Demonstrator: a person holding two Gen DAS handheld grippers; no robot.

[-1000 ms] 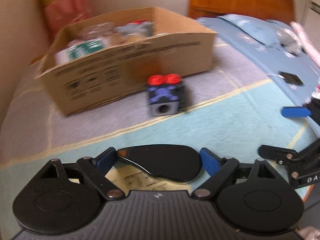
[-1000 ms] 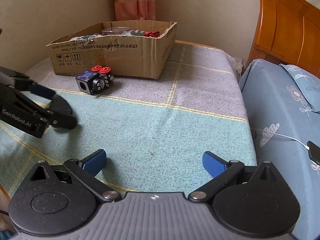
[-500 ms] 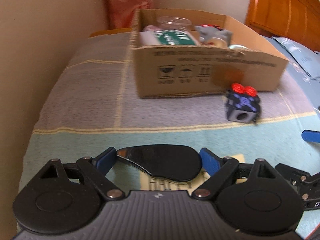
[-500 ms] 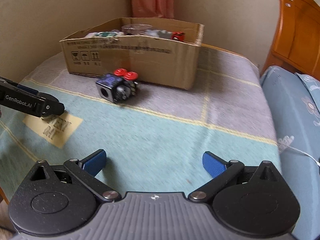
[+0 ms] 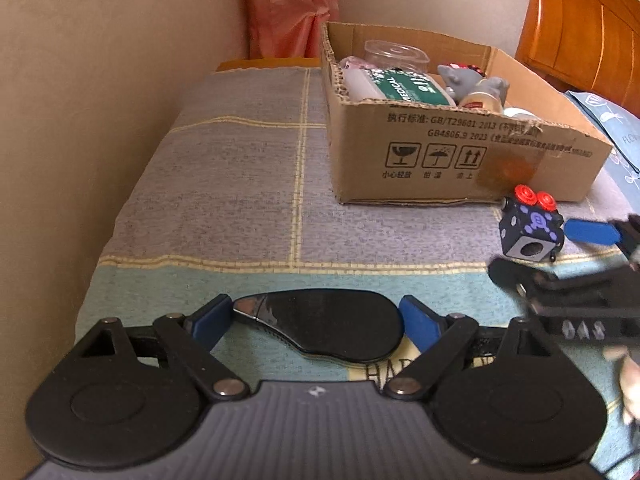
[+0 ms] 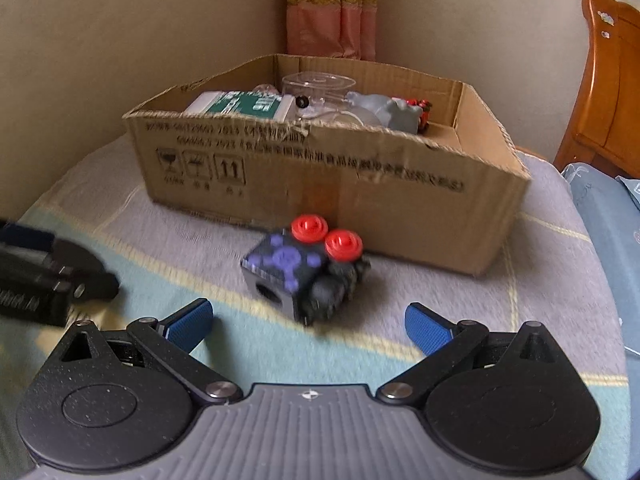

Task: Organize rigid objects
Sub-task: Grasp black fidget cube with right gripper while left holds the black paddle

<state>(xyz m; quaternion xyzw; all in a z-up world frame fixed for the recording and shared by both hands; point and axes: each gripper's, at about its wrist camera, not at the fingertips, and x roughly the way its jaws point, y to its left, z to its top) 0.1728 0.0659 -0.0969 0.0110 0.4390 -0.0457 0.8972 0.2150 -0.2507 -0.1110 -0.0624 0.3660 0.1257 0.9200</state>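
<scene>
My left gripper (image 5: 316,320) is shut on a glossy black oval case (image 5: 324,326), held crosswise between its blue pads above the checked cloth. A black cube toy (image 6: 304,276) with two red knobs lies on the cloth just in front of the cardboard box (image 6: 360,196). My right gripper (image 6: 308,322) is open, low over the cloth, with the cube a little ahead of its blue pads and nothing between them. In the left wrist view the cube (image 5: 530,230) shows at the right with the right gripper (image 5: 584,256) beside it; the box (image 5: 460,160) stands behind.
The box holds a green-and-white medical pack (image 5: 400,86), a clear plastic jar (image 5: 396,52), a grey figure (image 5: 468,80) and other small items. A wall and a pink curtain (image 5: 292,8) stand behind. A wooden bed frame (image 6: 604,92) and blue bedding (image 6: 612,216) lie to the right.
Both grippers moved toward the box. The right gripper closed in on the cube, which now sits just ahead of its pads. The left gripper swung left and rolled, still gripping the black case.
</scene>
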